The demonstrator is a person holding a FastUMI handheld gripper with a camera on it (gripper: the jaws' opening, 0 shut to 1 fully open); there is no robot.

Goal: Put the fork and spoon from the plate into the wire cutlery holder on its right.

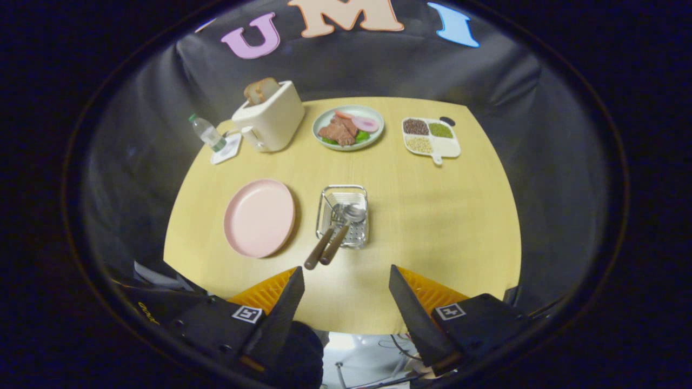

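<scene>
Gripper [346, 281]: lower centre of the frame, fingers spread wide apart with nothing between them, held back from the table's near edge. Judged: released and withdrawn because its load is already delivered.

Wire cutlery holder [346, 216]: centre of the frame, just right of the pink plate, ahead of the fingers. A small rectangular basket with a perforated floor, so wet cutlery can drain.

Fork [320, 249] and spoon [339, 237]: both in the holder, heads down inside the wire walls, brown handles leaning out over the near rim, side by side and nearly touching. Which handle belongs to which piece is a guess; the round bowl of one shows inside the basket. They slant because the holder is shallow and the handles are long.

Pink plate [259, 217]: left of centre, bare. Judged: the task looks complete.

Table [432, 227]: pale wood, filling the middle of the frame.

Toaster [270, 116]: upper left, a slice of bread [260, 89] standing in its slot.

Water bottle [207, 132]: left of the toaster, upright, beside a white coaster [227, 148].

Food plate [348, 127]: upper centre, with meat and greens.

Divided tray [431, 138]: upper right, grains sorted by compartment, one compartment unfilled.
</scene>
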